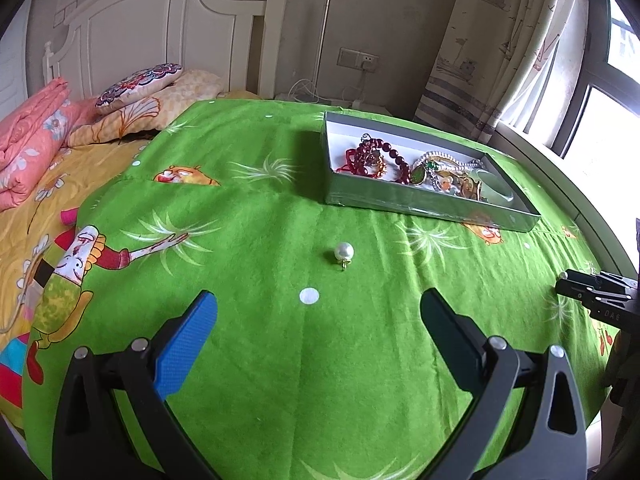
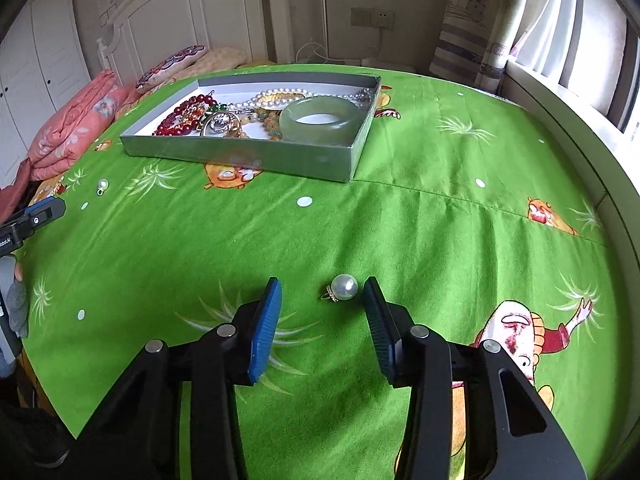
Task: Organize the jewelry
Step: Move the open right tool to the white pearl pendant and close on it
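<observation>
On the green bed cover (image 2: 400, 240) stands a grey box (image 2: 240, 156) with jewelry in it: red bead bracelets (image 2: 180, 114), a pearl string (image 2: 276, 94) and a pale green bangle (image 2: 320, 120). The right gripper (image 2: 322, 294) is low over the cover, its fingers half spread, and a pearl ring (image 2: 342, 287) lies between the blue pads (image 2: 266, 328), close to the right one but not touching. The left gripper (image 1: 318, 308) is spread wide and holds nothing. A pearl pendant (image 1: 344, 253) lies on the cover in front of it, between this gripper and the box.
</observation>
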### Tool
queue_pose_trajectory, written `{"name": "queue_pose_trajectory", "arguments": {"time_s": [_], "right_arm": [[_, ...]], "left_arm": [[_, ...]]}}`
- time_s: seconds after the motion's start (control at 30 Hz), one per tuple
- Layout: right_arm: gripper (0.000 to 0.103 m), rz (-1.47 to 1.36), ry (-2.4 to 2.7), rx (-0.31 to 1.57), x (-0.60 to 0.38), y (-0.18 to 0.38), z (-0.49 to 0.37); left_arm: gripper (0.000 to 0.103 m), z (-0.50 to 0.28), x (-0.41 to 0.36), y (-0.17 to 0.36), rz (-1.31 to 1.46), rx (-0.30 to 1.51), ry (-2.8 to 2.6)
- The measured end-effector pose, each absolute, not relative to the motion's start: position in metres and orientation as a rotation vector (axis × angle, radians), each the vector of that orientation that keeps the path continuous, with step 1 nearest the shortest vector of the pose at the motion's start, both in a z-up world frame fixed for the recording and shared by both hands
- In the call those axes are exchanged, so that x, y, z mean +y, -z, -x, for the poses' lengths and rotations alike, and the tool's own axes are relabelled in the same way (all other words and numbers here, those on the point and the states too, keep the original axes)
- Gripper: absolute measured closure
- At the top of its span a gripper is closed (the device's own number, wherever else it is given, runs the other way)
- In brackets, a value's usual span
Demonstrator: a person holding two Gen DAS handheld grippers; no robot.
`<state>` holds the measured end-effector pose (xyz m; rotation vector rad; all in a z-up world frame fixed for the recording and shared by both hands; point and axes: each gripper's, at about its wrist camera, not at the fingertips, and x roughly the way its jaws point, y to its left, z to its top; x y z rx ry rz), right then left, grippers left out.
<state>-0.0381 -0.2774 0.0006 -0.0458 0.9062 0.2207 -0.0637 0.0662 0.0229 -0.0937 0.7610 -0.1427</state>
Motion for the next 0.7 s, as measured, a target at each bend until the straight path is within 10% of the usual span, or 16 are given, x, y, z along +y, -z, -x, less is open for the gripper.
{"name": "queue_pose_trajectory", "arguments": {"time_s": [0.7], "right_arm": [[0.082,0.087,-0.192,0.891,-0.273,0.0,0.039]], "left_arm": [[0.023,0.041,0.045,-0.019,-0.051,0.828,0.192]]}}
